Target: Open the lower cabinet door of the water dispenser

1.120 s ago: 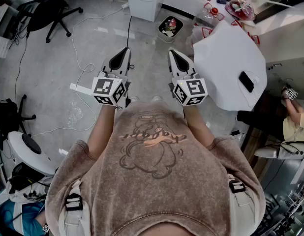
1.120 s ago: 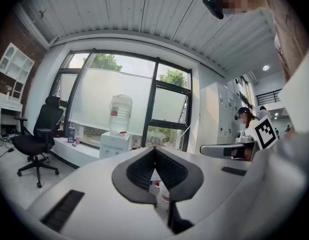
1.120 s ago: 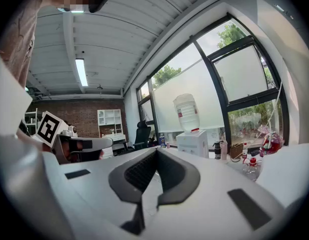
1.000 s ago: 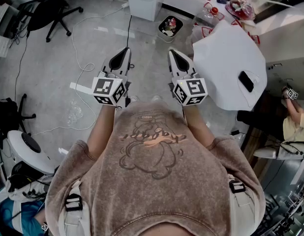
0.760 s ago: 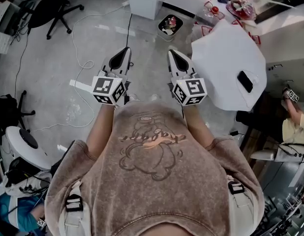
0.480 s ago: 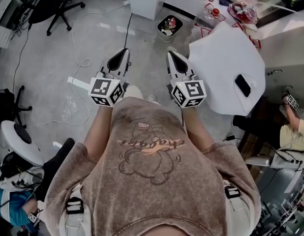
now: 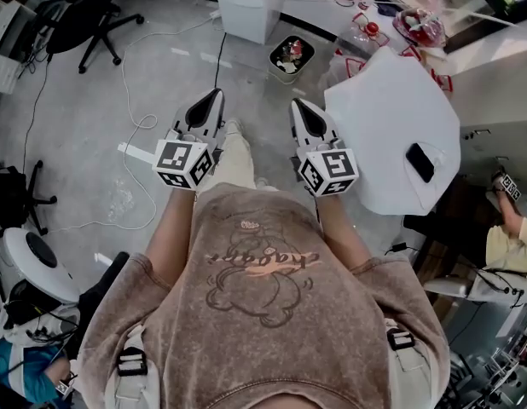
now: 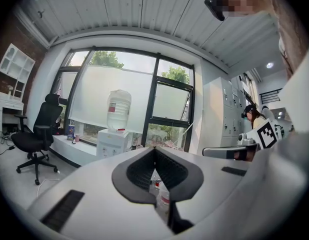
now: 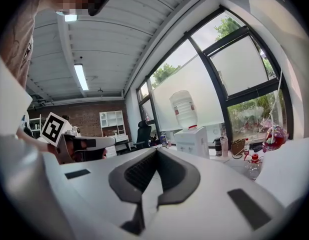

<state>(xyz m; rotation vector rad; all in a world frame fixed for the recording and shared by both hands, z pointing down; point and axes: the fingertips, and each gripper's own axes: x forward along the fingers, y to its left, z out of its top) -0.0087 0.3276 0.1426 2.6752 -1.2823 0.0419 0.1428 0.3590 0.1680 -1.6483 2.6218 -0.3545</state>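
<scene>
closer now, the white water dispenser (image 8: 113, 143) carries an upright bottle (image 8: 118, 110).

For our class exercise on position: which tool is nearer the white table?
Right. The right tool is close beside the white table; the left tool is farther to its left.
</scene>
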